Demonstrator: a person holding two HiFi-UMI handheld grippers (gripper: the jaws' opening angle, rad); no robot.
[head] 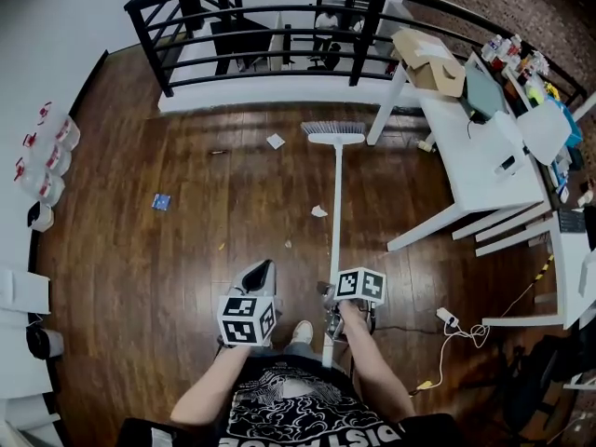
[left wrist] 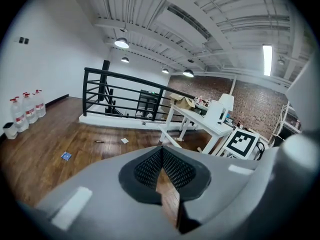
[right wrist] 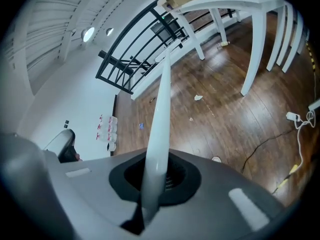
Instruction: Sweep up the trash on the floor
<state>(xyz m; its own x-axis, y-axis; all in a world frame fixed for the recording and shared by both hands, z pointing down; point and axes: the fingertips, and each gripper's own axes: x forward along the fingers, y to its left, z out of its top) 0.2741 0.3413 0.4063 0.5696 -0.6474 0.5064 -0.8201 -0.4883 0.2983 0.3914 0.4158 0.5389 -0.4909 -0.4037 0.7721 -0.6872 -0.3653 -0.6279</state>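
Observation:
A broom with a white handle [head: 335,222] stands on the dark wood floor, its bristle head [head: 333,133] far from me near the railing. My right gripper [head: 328,298] is shut on the lower handle; in the right gripper view the handle [right wrist: 162,94] runs up out of the right gripper [right wrist: 159,176]. My left gripper [head: 263,270] hangs beside it to the left, shut and empty [left wrist: 161,151]. Trash lies scattered: a white paper [head: 276,141], a white scrap [head: 319,211], a blue packet [head: 161,201] and small crumbs [head: 222,246].
A black railing [head: 279,12] closes the far side. A white table [head: 484,156] with a cardboard box [head: 433,63] stands right of the broom. Water bottles [head: 42,156] line the left wall. A cable and power strip [head: 447,319] lie at the right, near my shoe [head: 301,331].

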